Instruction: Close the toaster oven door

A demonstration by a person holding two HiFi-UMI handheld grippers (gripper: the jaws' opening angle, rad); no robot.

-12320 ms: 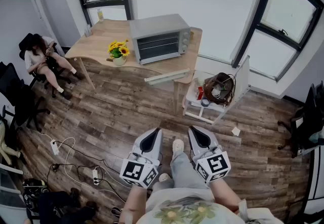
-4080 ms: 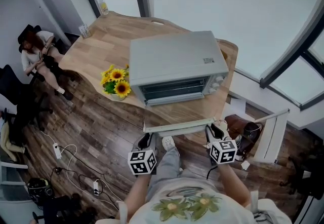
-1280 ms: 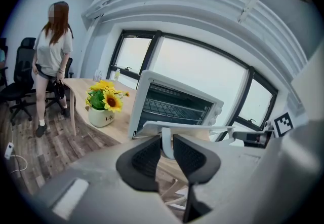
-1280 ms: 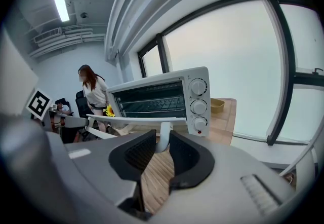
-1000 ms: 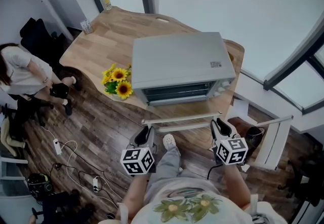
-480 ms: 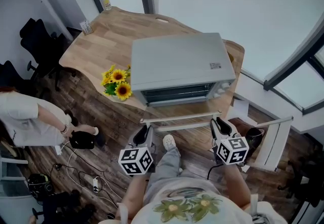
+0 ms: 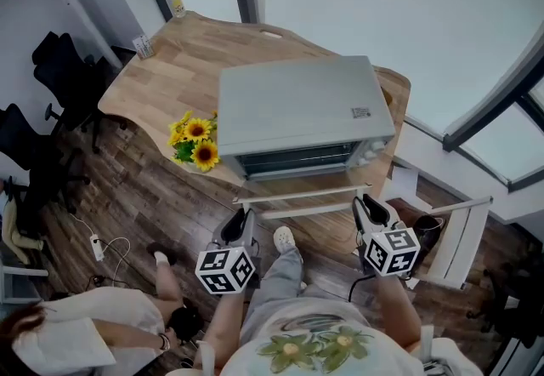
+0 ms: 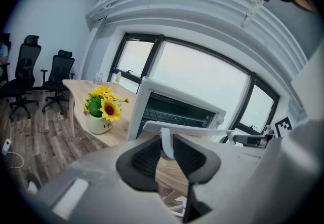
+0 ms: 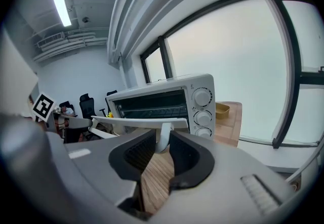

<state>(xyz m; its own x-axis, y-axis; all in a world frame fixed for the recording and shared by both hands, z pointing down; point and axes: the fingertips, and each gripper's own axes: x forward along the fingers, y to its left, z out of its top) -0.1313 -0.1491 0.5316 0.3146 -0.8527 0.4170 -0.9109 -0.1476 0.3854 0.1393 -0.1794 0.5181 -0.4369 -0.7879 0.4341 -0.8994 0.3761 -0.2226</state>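
The left gripper (image 7: 240,214) and right gripper (image 7: 367,202) are each clamping an end of the handle (image 7: 306,210) on the lowered door (image 7: 302,194) before the toaster oven (image 7: 297,111), so both should be swinging it up evenly.

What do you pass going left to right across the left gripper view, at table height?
Black office chairs → sunflower pot → toaster oven → dark window post. Left out: the door handle, clamped in the left gripper, since it overlaps the oven.
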